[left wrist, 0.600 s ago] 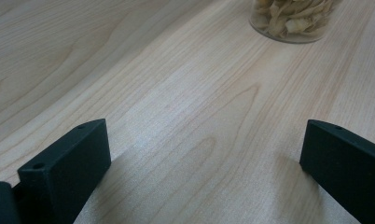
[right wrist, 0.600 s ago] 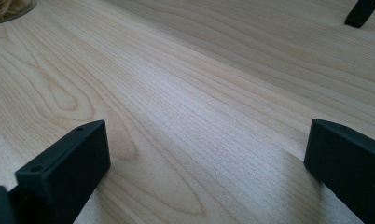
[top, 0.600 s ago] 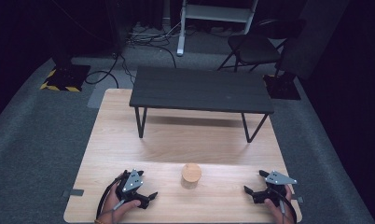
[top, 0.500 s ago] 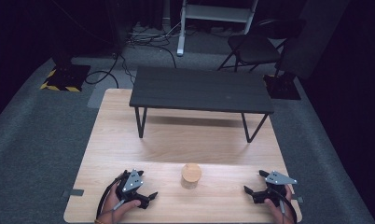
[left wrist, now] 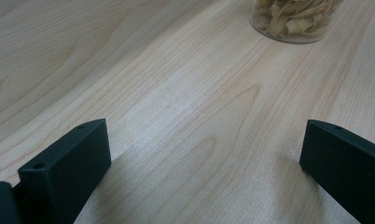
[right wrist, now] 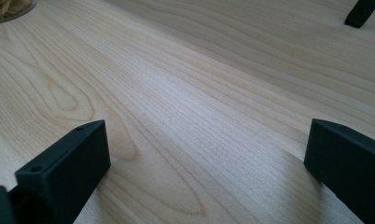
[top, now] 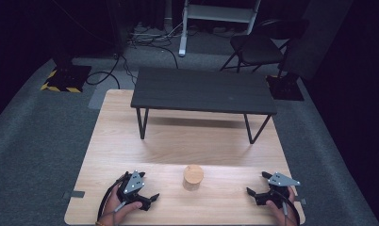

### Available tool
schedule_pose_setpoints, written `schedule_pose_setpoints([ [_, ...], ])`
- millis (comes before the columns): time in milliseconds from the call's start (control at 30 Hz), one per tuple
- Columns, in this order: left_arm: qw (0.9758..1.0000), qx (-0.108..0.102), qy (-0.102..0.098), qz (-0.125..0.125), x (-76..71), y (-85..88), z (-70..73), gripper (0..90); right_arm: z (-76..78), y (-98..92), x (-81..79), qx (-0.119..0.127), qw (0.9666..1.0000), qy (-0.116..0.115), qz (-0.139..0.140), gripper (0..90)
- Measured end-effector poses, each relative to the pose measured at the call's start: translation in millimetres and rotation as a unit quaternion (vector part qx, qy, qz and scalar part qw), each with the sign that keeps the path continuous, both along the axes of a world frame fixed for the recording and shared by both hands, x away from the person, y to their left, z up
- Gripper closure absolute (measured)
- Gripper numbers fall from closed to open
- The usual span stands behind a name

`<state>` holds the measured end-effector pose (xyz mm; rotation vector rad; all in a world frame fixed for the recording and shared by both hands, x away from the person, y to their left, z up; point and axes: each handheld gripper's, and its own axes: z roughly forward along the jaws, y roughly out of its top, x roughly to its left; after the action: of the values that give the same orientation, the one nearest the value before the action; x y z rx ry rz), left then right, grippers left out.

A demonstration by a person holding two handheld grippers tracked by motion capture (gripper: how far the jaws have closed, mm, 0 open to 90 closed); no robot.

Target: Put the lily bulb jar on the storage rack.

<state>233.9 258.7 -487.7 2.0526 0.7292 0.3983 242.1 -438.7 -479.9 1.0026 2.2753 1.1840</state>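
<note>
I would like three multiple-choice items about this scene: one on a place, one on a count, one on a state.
1. Where does the jar stand?
A. on the black bench
B. on the wooden table, between the two hand-held grippers
C. on the floor

2. How many jars are on the table?
A. one
B. two
C. three

3. How is the left hand-held gripper?
A. shut on the jar
B. shut, empty
C. open, empty

Key: 1 B, the high view shows it between the left and the right hand-held gripper. 2 A, a single jar stands there. 3 C, its jaws stand wide apart over bare wood.
</note>
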Motion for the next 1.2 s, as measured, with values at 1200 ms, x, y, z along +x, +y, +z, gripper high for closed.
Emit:
schedule_pose_setpoints([
  [1200,0.9925,0.020,-0.020,-0.119,54.7,-116.9,63.5,1.1,-0.1,0.5,-0.9,0.000,1.0000,-0.001,-0.002,0.0],
])
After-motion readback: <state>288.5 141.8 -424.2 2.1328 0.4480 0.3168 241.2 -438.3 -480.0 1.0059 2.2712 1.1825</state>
